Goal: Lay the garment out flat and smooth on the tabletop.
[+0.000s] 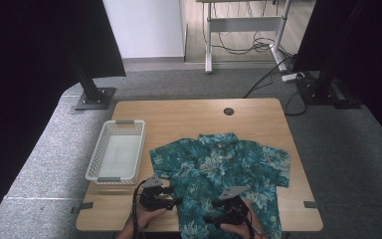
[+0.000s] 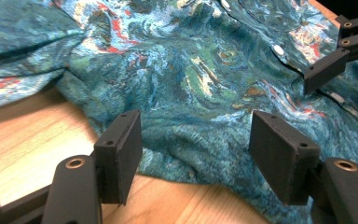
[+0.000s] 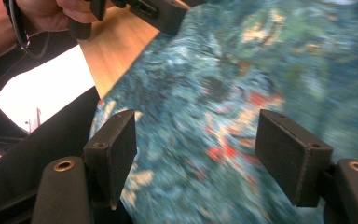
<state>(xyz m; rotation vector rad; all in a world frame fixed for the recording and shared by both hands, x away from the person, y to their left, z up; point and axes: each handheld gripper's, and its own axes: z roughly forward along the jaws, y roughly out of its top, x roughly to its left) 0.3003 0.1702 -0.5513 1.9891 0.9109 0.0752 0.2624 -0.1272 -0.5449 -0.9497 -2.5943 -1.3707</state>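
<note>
Both tools gape wide over the floral shirt, gripping nothing; white basket sits left.

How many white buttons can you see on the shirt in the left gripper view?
1 clearly: a white button on the shirt placket, upper right, near the other claw's jaw. A pale spot at the top edge may be another; folds may hide more.
</note>
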